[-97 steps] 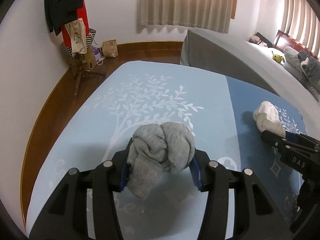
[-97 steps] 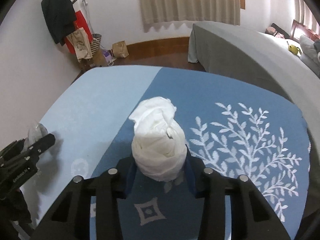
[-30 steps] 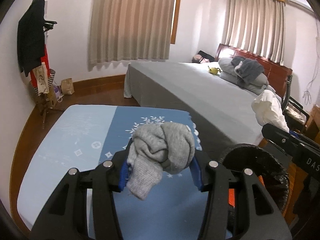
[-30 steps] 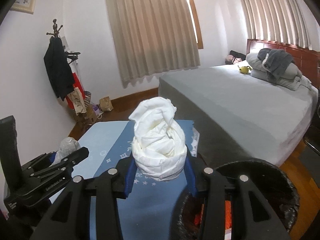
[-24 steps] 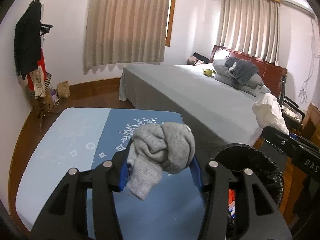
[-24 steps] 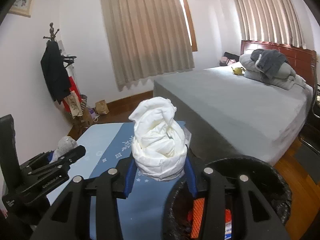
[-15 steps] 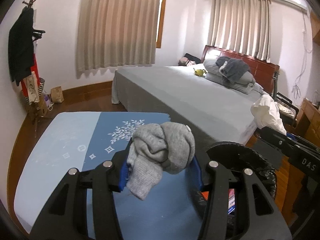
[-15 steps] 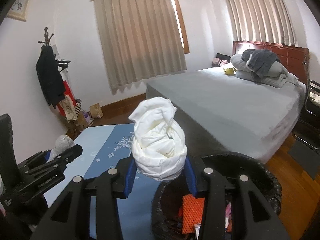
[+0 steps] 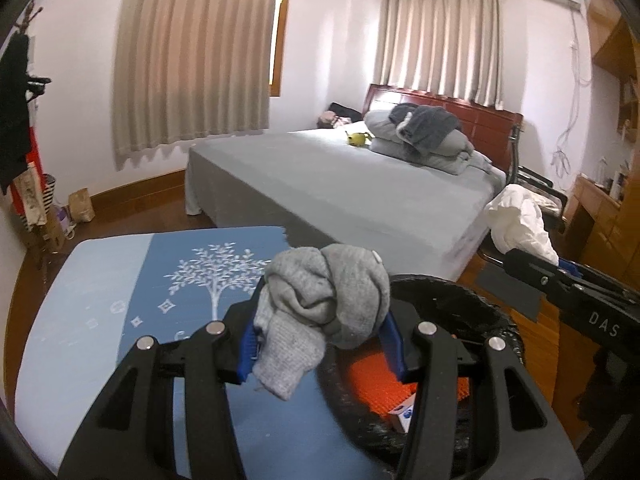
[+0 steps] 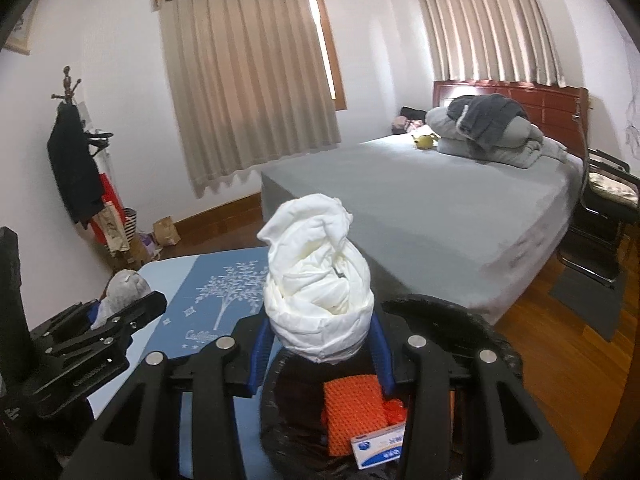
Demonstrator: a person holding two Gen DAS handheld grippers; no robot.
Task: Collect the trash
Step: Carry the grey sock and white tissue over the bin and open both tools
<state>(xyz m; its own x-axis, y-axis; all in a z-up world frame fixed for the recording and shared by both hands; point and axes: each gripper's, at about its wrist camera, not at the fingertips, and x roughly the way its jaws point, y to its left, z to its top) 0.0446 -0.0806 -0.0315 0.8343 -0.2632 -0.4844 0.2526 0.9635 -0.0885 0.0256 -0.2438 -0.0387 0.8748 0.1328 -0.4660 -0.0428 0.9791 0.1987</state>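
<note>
- Bin (image 10: 448,312) sits right below us, black rim just past the blue tabletop's (image 9: 132,280) edge, orange mesh (image 10: 352,412) inside.
- Our left gripper (image 9: 320,344) has its jaws squeezed on a grey wad (image 9: 324,304), hanging over the near rim.
- Our right gripper (image 10: 318,354) pinches a white wad (image 10: 316,292) above the opening.
- Bed (image 10: 420,208) is beyond.

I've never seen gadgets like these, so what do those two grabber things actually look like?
Both the left gripper and the right gripper are matte black plastic frames with cut-out slots, round silver screw heads and blue pads lining the fingers. White "DAS" lettering marks the right one's side. No cables or sleeves show.
</note>
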